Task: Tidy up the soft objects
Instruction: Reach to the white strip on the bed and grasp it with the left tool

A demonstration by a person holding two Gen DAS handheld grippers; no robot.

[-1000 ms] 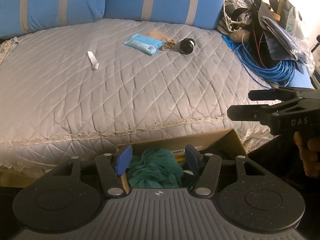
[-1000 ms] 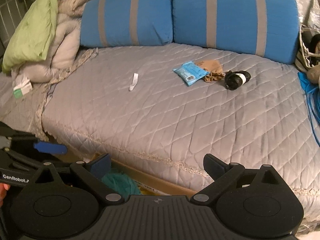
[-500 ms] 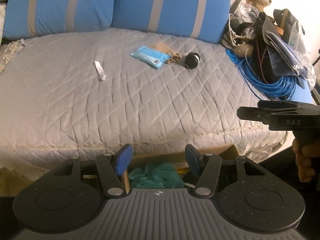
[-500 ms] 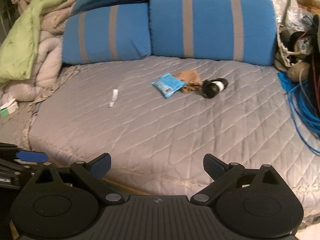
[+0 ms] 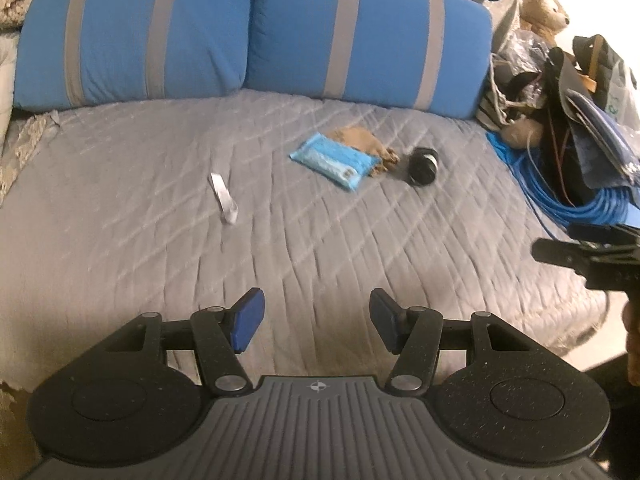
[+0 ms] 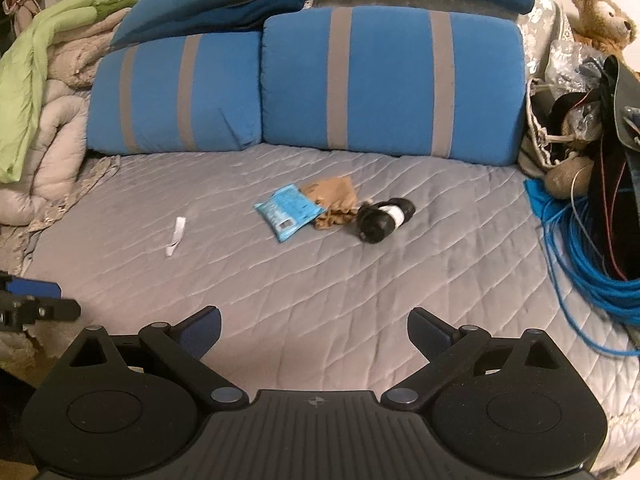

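The left gripper [image 5: 316,320] hangs over the near part of a grey quilted bed cover [image 5: 160,248], its two blue-padded fingers [image 5: 248,318] standing partly apart with only bare quilt showing between them. Nothing is held and the pads touch nothing. The right gripper [image 6: 316,334] hangs over the same cover, its fingers [image 6: 202,330] spread wider than the left pair, again with nothing between them and nothing touched. Each gripper shows at the edge of the other's view: the right one enters the left wrist view from the right edge, with part of the person's hand [image 5: 632,344] below it, and the tip of the left one shows at the left edge of the right wrist view.

The small things lie together well ahead of both grippers, toward the far middle of the bed. A blue packet [image 6: 289,211] lies flat, a tan cloth pouch [image 6: 334,196] lies just behind it and touches its right edge, and a black rolled bundle with a white band [image 6: 384,220] lies just beside the pouch on the right. A white strip [image 6: 175,236] lies alone to the left, well apart from that group.

Two blue cushions with grey stripes [image 6: 392,84] stand against the back of the bed. A coil of blue cable [image 6: 588,272] lies at the right side, a teddy bear [image 6: 604,20] sits above it, and pale bedding [image 6: 48,128] is heaped at the left.
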